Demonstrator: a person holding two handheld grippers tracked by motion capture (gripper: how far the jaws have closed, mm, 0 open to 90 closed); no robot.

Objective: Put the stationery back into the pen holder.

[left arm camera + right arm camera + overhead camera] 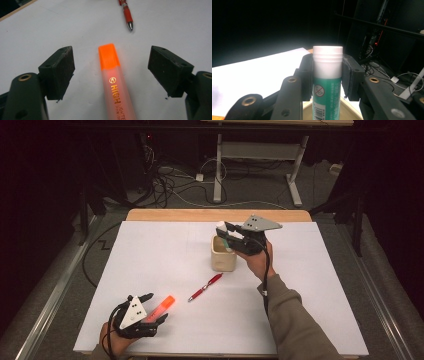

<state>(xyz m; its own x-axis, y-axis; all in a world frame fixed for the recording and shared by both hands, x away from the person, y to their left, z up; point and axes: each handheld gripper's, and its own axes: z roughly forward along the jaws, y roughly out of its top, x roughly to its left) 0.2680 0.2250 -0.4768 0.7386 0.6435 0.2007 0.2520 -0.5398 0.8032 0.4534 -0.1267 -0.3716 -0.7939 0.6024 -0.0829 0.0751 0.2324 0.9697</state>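
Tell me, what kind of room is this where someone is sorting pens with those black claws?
Probably a lab or workshop set up for recording. A white-covered table stands in a dark room, loose cables lie across the floor behind it, and a bare desk frame stands beyond.

The glue stick's (327, 75) lower end is hidden inside the cup (348, 110), and the highlighter's (113, 82) near end is cut off.

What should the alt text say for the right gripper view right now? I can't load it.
The right claw is clamped on an upright green glue stick with a white cap, held just over the rim of a cream cup. Behind it lie the white table sheet and a dark room with cables.
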